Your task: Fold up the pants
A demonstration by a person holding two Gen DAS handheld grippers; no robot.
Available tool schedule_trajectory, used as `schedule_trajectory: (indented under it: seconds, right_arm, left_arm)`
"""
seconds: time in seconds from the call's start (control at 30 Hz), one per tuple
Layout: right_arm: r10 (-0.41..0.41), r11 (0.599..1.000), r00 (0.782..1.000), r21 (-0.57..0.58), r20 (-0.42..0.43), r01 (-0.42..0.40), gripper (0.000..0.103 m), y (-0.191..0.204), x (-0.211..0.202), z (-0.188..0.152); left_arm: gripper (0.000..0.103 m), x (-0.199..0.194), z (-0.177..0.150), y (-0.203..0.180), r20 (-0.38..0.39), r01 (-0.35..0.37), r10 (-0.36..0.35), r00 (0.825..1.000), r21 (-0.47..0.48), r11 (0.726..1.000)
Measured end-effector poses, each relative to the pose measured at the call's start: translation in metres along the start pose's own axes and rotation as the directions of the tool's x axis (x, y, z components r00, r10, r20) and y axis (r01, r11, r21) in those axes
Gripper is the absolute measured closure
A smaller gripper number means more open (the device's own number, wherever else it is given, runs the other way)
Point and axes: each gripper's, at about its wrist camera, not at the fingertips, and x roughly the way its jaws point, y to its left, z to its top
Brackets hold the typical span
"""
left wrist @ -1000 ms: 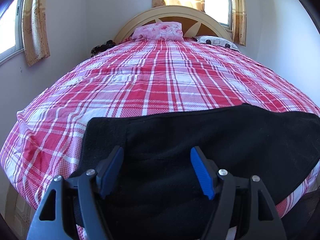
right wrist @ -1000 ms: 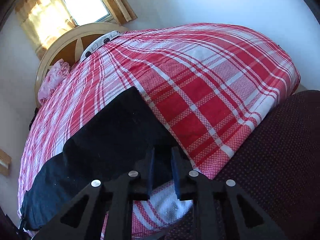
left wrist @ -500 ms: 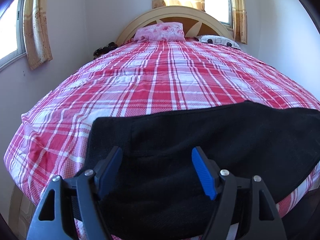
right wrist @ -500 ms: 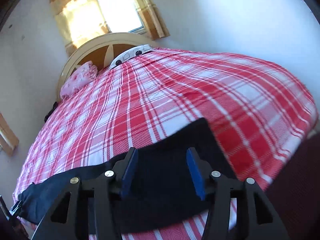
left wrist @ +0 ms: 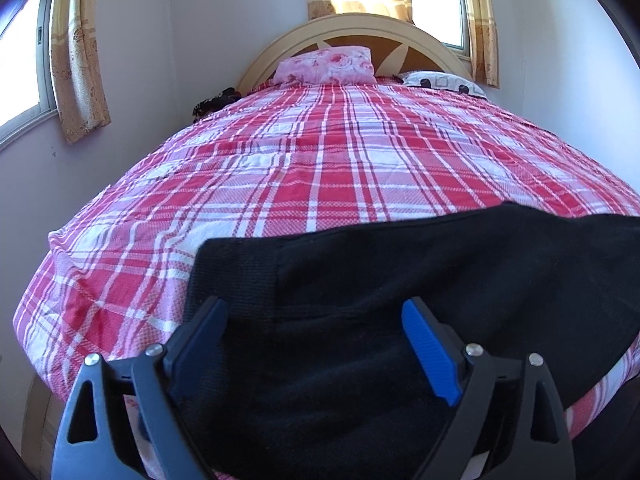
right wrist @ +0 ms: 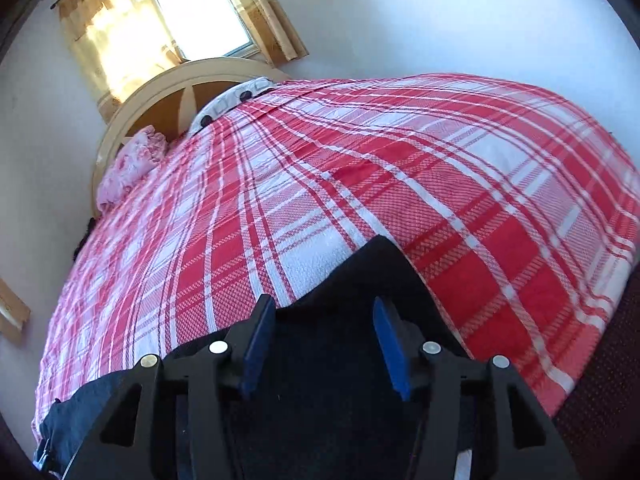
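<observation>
Black pants (left wrist: 440, 272) lie flat along the near edge of the bed, on its red plaid cover (left wrist: 340, 168). Their ribbed end lies just left of my left gripper (left wrist: 314, 312). That gripper hovers over the cloth with its jaws opening wide and its blue pads clear of the fabric. In the right wrist view the pants' other end (right wrist: 372, 268) comes to a corner on the plaid cover (right wrist: 460, 184). My right gripper (right wrist: 324, 306) stands open above that end with nothing pinched.
At the far end are a rounded wooden headboard (left wrist: 352, 28), a pink floral pillow (left wrist: 326, 66) and a white patterned pillow (left wrist: 444, 80). Curtained windows are behind and to the left. A dark maroon fabric (right wrist: 608, 380) lies past the bed's right corner.
My right gripper went from nearly shut at the pants' edge to open, and swung over the pants' end. My left gripper's jaws spread wider in place.
</observation>
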Motion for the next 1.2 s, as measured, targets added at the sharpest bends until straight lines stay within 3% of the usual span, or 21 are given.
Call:
schedule_trajectory:
  seconds: [0.07, 0.13, 0.23, 0.33, 0.47, 0.53, 0.7, 1.2]
  right_arm:
    - [-0.068, 0.998, 0.997, 0.003, 0.022, 0.068, 0.050, 0.008, -0.011, -0.003]
    - [-0.079, 0.997, 0.995, -0.006, 0.061, 0.080, 0.050, 0.019, -0.026, -0.010]
    - [0.016, 0.999, 0.996, -0.048, 0.087, -0.012, 0.046, 0.048, -0.041, -0.024]
    - [0.118, 0.985, 0.992, -0.136, 0.052, -0.110, 0.042, 0.083, -0.037, -0.038]
    - [0.125, 0.973, 0.992, -0.196, -0.004, -0.124, 0.042, 0.107, -0.015, -0.053]
    - [0.106, 0.980, 0.993, -0.166, -0.052, -0.113, 0.042, 0.104, 0.002, -0.058]
    - [0.147, 0.982, 0.989, -0.115, -0.024, -0.149, 0.042, 0.092, 0.001, -0.057]
    - [0.094, 0.987, 0.992, -0.136, 0.079, -0.082, 0.034, 0.077, -0.051, -0.087]
  left_arm:
    - [0.011, -0.011, 0.005, 0.000, 0.041, -0.001, 0.001, 0.999, 0.000, 1.000]
    - [0.009, -0.015, 0.008, -0.002, 0.052, -0.009, 0.008, 0.999, 0.014, 1.000]
    - [0.009, -0.010, 0.009, -0.004, 0.031, -0.010, 0.010, 0.999, 0.015, 1.000]
    - [0.009, -0.006, 0.006, -0.002, 0.005, 0.005, -0.005, 1.000, -0.013, 1.000]
    - [0.009, 0.000, 0.002, 0.001, -0.027, 0.019, -0.020, 0.999, -0.042, 0.999]
    - [0.009, 0.004, 0.000, 0.003, -0.046, 0.021, -0.023, 0.999, -0.045, 0.999]
    - [0.008, 0.007, -0.002, 0.003, -0.059, 0.010, -0.012, 0.998, -0.034, 0.999]
    - [0.005, 0.005, -0.004, 0.014, -0.080, -0.020, 0.017, 0.997, -0.040, 0.999]
